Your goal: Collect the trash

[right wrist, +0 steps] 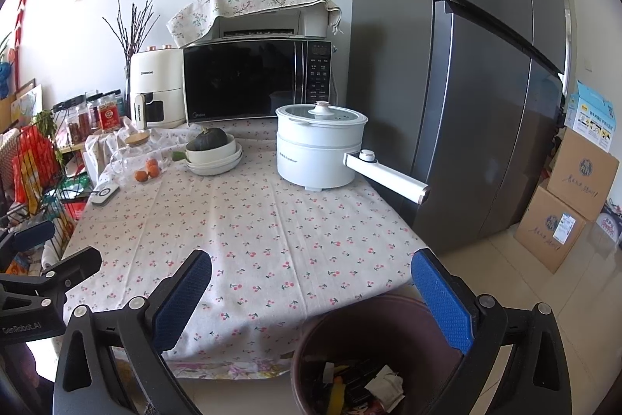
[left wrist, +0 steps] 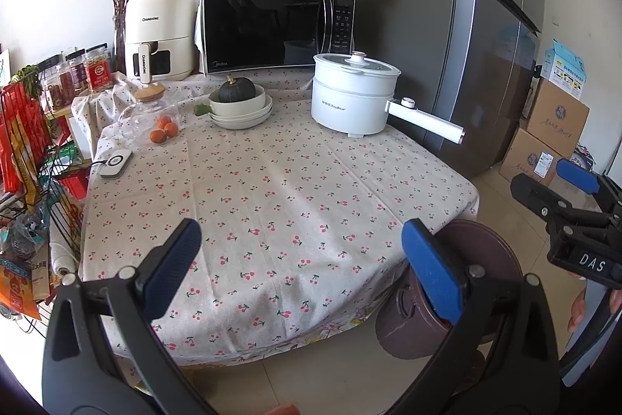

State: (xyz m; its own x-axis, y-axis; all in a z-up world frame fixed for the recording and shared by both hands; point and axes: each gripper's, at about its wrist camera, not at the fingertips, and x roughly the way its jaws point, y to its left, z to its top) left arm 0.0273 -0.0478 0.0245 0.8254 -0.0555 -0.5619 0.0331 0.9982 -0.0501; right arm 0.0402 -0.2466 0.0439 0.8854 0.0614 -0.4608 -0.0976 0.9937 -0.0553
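Both grippers hang with jaws spread wide and nothing between the blue pads. In the right wrist view, the right gripper (right wrist: 311,302) frames the near edge of a table (right wrist: 272,240) draped in cherry-print cloth, and a brown trash bin (right wrist: 350,321) stands at lower centre, just below that edge. Crumpled paper and wrappers (right wrist: 373,387) lie inside it. In the left wrist view, the left gripper (left wrist: 303,267) faces the same cloth, the bin at lower right. Farther up the frame sit a white electric pot (right wrist: 318,150), stacked bowls holding a dark squash (right wrist: 214,154), small oranges (right wrist: 147,172) and a microwave (right wrist: 256,80); a grey refrigerator (right wrist: 486,84) fills the right.
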